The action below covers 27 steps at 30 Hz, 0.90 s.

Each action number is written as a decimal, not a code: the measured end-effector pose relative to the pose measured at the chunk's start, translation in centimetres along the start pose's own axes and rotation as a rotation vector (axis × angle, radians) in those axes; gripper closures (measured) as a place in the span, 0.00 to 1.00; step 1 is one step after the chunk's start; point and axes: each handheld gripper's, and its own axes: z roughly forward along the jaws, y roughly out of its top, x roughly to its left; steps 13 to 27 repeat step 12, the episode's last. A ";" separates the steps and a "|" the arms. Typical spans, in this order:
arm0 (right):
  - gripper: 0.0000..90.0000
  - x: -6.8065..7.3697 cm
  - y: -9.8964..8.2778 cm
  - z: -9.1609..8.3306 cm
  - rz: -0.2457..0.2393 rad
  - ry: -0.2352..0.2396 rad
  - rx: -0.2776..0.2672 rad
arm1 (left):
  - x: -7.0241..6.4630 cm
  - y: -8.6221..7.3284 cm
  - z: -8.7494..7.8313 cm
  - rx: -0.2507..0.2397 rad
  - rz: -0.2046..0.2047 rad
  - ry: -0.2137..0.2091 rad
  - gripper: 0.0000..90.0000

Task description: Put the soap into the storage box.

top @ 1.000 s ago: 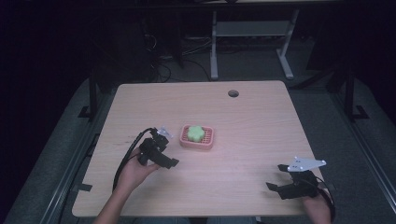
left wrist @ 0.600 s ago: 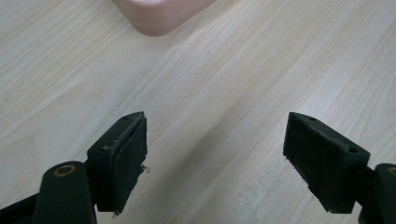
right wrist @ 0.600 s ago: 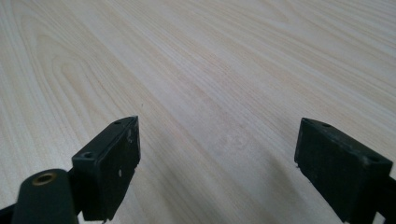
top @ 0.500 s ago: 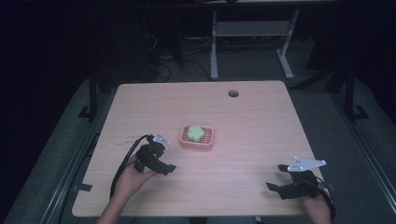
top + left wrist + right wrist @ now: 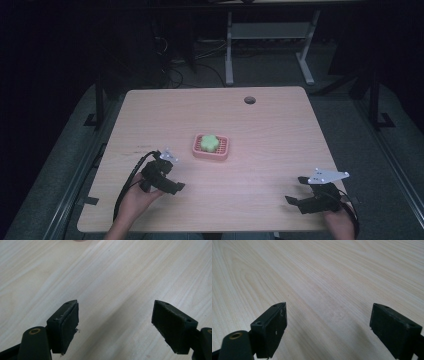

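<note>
A green, flower-shaped soap [image 5: 210, 143] lies in a pink slotted soap dish [image 5: 224, 149] at the middle of the wooden table [image 5: 260, 125]. My left gripper [image 5: 171, 186] is near the front left of the table, below and left of the dish, held by a hand; its jaws stand wide apart over bare wood [image 5: 115, 322] with nothing between them. My right gripper [image 5: 295, 192] rests near the front right corner, also open and empty [image 5: 328, 327]. A sliver of the pink dish [image 5: 80, 240] peeks in at the top edge of the left gripper view.
A round cable hole [image 5: 249, 100] sits near the table's far edge. Beyond the table stand a white desk frame [image 5: 230, 50] and cables on a dark floor. Black cables trail from the left gripper over the table's front left edge.
My left gripper has drawn back from beside the soap dish toward the front left of the table. The right gripper has stayed put.
</note>
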 end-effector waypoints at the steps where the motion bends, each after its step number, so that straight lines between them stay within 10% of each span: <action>1: 0.15 0.0 0.0 0.0 -0.001 0.001 0.000 | -0.1 -0.2 0.0 0.002 -0.003 -0.003 0.24; 27: 0.15 0.1 0.2 0.1 -0.026 -0.006 0.024 | -0.3 -2.1 0.0 -0.016 -0.002 -0.007 0.24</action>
